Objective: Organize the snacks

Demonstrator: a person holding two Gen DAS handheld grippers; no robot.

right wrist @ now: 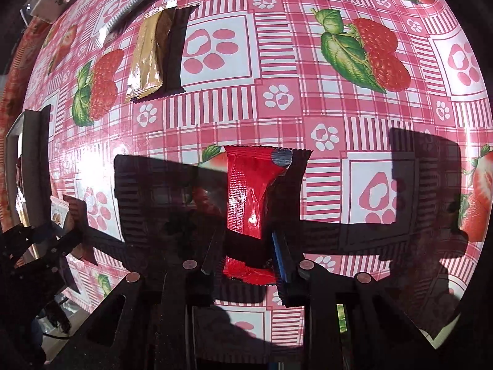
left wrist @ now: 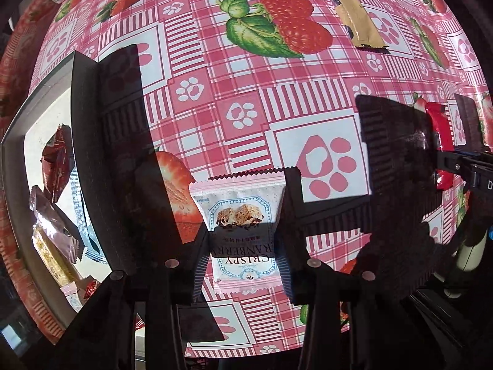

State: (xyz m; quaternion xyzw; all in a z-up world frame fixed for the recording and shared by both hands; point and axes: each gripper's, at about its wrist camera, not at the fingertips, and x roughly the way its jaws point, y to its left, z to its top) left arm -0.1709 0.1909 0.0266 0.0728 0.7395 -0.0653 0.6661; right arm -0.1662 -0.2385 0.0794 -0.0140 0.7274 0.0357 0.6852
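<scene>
Item: two wrapped snacks in carry above the strawberry-print tablecloth (left wrist: 246, 98), destination the white box (left wrist: 46, 117) at nine o'clock in the left wrist view, which already holds several packets. Handling note, as a judgement: keep both grippers pointing down and the packets clear of the cloth, bring each over the box's open top past its near wall, and release only once the packet hangs fully inside the rim, one at a time, so the two tools do not crowd. Left gripper (left wrist: 243, 265): jaws part-closed and clamped on the pink-edged cranberry crisp packet (left wrist: 243, 215), which hangs at six o'clock, fingers pressing both side edges. Right gripper (right wrist: 246, 265): jaws drawn narrow and clamped on the red packet (right wrist: 249, 191), held by its lower end. Unsorted, still on the cloth: gold bar (right wrist: 149, 52) at eleven o'clock in the right wrist view, a silver stick pack (right wrist: 123, 15) just beyond it.
</scene>
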